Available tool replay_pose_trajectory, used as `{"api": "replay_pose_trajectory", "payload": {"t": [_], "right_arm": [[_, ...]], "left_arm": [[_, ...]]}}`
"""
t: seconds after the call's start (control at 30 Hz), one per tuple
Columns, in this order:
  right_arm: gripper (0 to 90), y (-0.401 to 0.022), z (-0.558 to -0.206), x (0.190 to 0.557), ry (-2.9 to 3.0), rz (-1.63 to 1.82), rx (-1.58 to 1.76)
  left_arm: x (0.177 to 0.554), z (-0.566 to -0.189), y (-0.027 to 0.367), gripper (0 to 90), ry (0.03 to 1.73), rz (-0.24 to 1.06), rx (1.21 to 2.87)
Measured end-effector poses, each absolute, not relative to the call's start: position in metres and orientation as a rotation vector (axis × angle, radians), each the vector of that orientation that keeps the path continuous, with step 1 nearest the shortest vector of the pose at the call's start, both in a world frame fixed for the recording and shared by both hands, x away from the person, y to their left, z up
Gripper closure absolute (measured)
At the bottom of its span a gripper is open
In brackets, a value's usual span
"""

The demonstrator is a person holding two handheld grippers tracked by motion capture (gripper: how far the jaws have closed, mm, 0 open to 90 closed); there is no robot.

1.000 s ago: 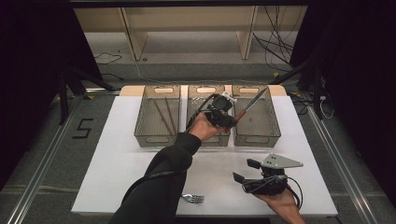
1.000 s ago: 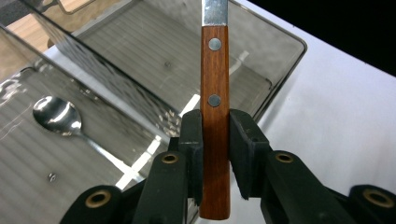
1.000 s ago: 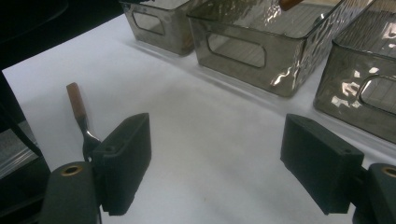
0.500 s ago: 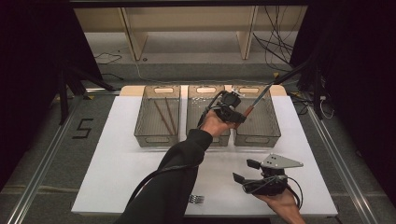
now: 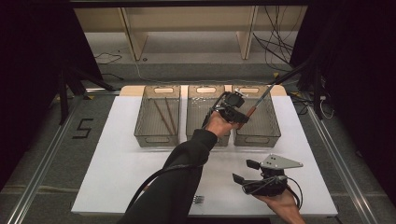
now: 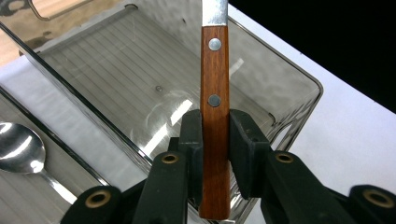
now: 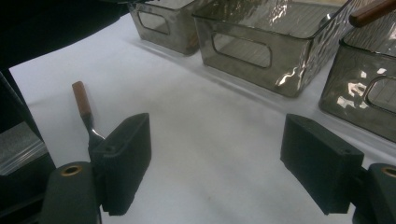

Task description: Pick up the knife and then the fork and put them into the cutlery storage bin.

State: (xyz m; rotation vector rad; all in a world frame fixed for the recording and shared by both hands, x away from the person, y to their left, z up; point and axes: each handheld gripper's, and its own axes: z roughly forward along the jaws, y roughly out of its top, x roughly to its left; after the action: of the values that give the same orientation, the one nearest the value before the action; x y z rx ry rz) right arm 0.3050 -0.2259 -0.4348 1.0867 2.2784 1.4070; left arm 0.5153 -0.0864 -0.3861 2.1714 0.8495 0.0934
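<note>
Left bin [image 5: 158, 122]: clear smoky plastic; two thin brown sticks [image 5: 164, 115] lie lengthwise in it.
Middle bin [image 5: 201, 116]: a metal spoon [image 6: 21, 151] rests on its ribbed floor.
Right bin [image 5: 261, 122]: its floor looks bare in the left gripper view.
Knife [image 6: 215, 116]: wooden handle with two rivets, held over the right bin, its metal end angled up and away.
Left gripper [image 5: 233, 111]: pads pinch the knife handle.
Right gripper [image 5: 243, 171]: jaws spread wide over the white table [image 5: 116, 163], nothing between them.
Fork [image 7: 85, 112]: lies on the table at its near edge.
</note>
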Motion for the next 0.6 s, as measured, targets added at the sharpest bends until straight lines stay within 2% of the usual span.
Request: {"api": "replay_pose_trajectory", "payload": {"t": [0.6], "right_arm": [[25.4, -0.2268, -0.4341, 0.3046, 2.280, 1.408, 1.087]], "left_arm": [[0.5185, -0.3962, -0.0965, 75.3, 0.893, 0.090, 2.177]]}}
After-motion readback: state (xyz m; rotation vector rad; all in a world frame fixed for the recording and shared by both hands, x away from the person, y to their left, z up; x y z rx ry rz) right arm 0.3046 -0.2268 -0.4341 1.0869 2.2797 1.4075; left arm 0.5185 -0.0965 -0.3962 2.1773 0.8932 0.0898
